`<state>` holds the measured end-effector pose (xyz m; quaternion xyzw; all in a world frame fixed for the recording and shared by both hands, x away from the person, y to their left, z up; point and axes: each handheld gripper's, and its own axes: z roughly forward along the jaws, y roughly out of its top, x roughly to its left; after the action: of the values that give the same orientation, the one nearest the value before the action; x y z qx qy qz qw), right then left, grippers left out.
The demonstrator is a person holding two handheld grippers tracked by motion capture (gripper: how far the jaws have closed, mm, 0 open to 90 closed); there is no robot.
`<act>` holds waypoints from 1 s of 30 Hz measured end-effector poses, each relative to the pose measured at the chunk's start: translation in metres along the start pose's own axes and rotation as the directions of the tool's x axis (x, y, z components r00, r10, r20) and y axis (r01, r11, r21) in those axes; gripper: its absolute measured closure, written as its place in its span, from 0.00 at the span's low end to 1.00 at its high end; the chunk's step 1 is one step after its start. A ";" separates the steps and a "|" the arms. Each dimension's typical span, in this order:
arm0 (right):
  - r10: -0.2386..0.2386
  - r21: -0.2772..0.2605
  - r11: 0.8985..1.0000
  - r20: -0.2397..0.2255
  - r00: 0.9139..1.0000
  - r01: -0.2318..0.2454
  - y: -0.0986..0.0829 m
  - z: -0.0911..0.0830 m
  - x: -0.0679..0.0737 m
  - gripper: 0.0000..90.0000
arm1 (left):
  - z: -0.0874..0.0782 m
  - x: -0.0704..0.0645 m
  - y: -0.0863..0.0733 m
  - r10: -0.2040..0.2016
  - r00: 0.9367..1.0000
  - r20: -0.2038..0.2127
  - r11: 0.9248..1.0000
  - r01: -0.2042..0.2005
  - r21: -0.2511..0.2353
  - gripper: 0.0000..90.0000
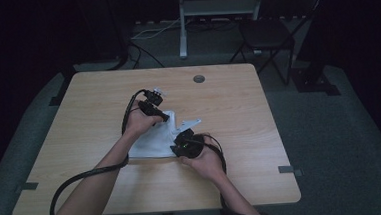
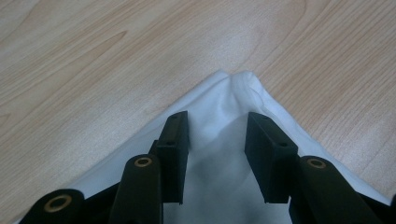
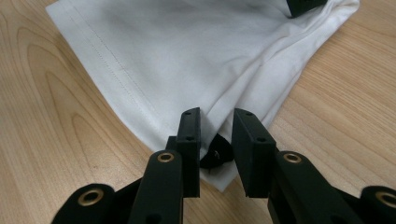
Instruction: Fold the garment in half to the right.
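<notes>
Judged as a cloth-folding job, roughly midway: already doubled over along one side, no neat final fold yet. White cloth lying mid-table, nearer the front edge, soft, thin, hemmed with a stitched border, slightly rumpled. Left gripper over the far corner, jaws apart, straddling the cloth's peak. Right gripper at the near corner, jaws narrowly apart around the layered edge, not yet pinching.

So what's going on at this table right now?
A person is working a white cloth on the table with a pair of tongs in each hand. The left tongs are open over one corner of the cloth. The right tongs are open at another corner, not gripping it yet.
</notes>
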<state>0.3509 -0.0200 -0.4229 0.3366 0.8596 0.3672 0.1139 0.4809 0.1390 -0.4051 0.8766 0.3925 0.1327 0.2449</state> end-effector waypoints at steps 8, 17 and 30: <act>0.007 -0.015 1.000 -0.004 1.000 -0.007 0.002 -0.006 -0.001 0.77 | -0.007 0.003 0.003 -0.008 1.000 0.000 1.000 0.008 -0.023 0.63; 0.026 -0.085 0.996 0.049 0.998 -0.022 0.023 -0.007 -0.003 0.71 | -0.020 0.019 -0.002 -0.041 0.998 -0.042 0.999 0.040 -0.024 0.62; -0.034 0.036 0.999 0.084 0.996 0.031 0.009 0.009 0.000 0.75 | -0.008 0.023 -0.007 -0.078 0.994 -0.078 0.997 0.075 -0.035 0.63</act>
<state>0.3597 -0.0102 -0.4230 0.3399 0.8656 0.3355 0.1503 0.4878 0.1632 -0.4010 0.8510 0.4331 0.1639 0.2479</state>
